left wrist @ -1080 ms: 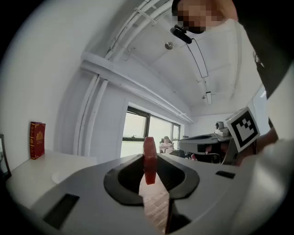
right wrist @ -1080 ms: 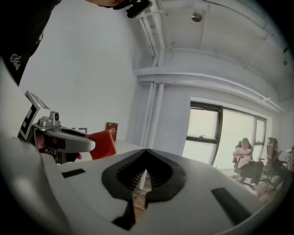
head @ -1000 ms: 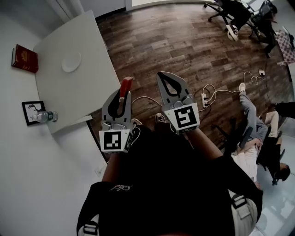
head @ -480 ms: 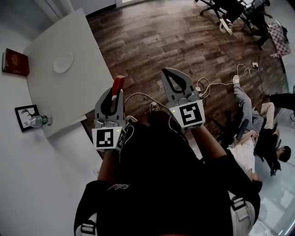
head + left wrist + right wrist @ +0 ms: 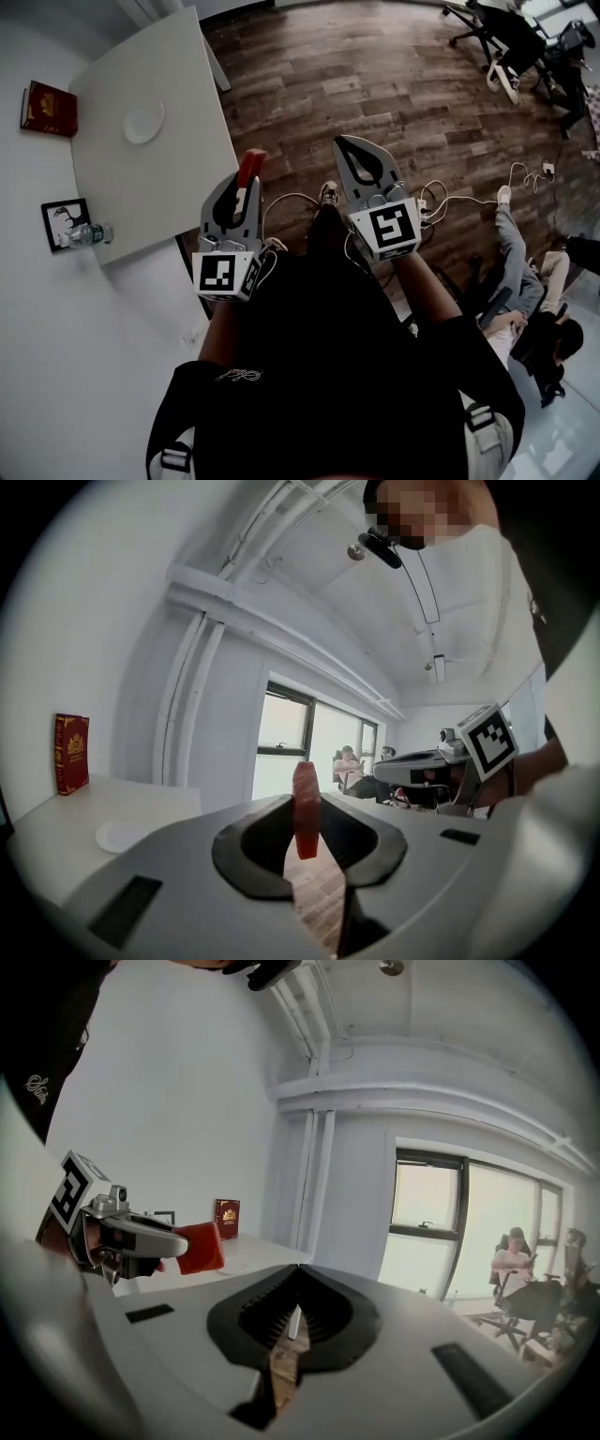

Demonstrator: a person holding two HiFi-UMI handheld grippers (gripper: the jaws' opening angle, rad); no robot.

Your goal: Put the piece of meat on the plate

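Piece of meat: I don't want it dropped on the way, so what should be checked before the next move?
1. Piece of meat clamped in left claw: ok.
2. Grip firm enough for carrying: cannot tell.
3. Plate in sight on white table, nothing on it: ok.
4. Meat above plate: not ok, it is well short of it in the head view.
5. Right claw shut, holding nothing: ok.

one plate (image 5: 143, 123), one book (image 5: 50, 109), one bottle (image 5: 84, 234), one piece of meat (image 5: 249, 169), maybe one picture (image 5: 62, 221).
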